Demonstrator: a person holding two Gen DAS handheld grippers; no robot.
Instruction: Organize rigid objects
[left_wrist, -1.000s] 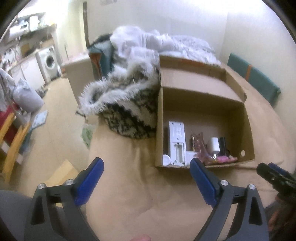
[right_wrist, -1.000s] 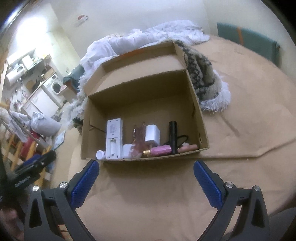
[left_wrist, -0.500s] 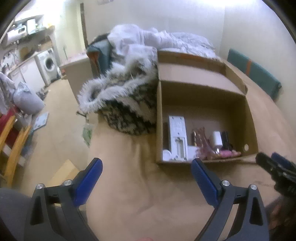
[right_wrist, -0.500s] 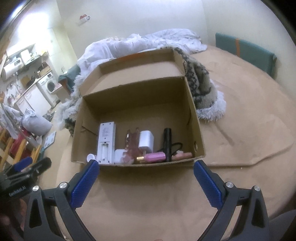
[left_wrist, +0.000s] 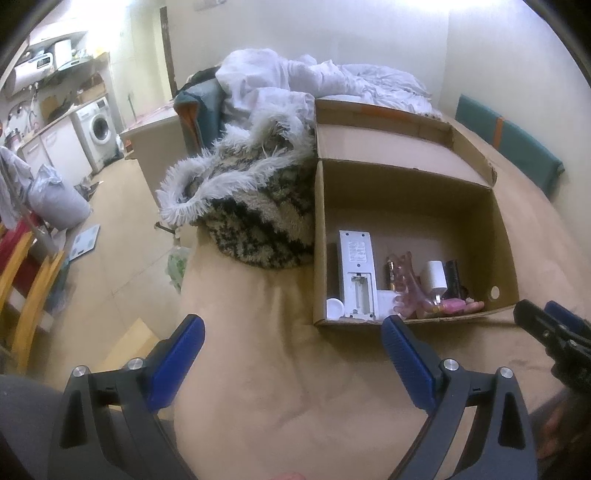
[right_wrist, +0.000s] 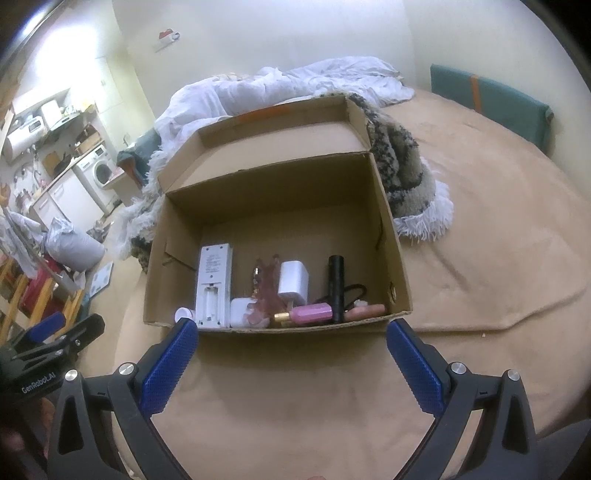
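Observation:
An open cardboard box (right_wrist: 384, 206) (left_wrist: 498, 221) sits on a bed with a tan cover. Along its near wall lie a white remote (right_wrist: 212, 280) (left_wrist: 356, 273) with its battery bay open, a white charger (right_wrist: 293, 282), a small white block (right_wrist: 240, 312), a pink clear claw clip (right_wrist: 264, 291) (left_wrist: 404, 288), a pink tube (right_wrist: 312, 314), a black torch (right_wrist: 336, 286) and a white cap (right_wrist: 183, 314). My right gripper (right_wrist: 291, 363) stands open just before the box's near edge, empty. My left gripper (left_wrist: 291, 363) is open and empty, left of the box front.
A furry patterned throw (left_wrist: 251, 206) (right_wrist: 402, 177) and white bedding (right_wrist: 280, 92) crowd the box's back and sides. A teal cushion (right_wrist: 487, 99) leans on the wall. The floor drops off at left, with a washing machine (left_wrist: 98, 129), yellow chair (left_wrist: 26, 280) and grey bag (left_wrist: 55, 199).
Both grippers have edged closer to the box, which now looms larger. The jaws stay wide open and nothing inside the box has shifted.

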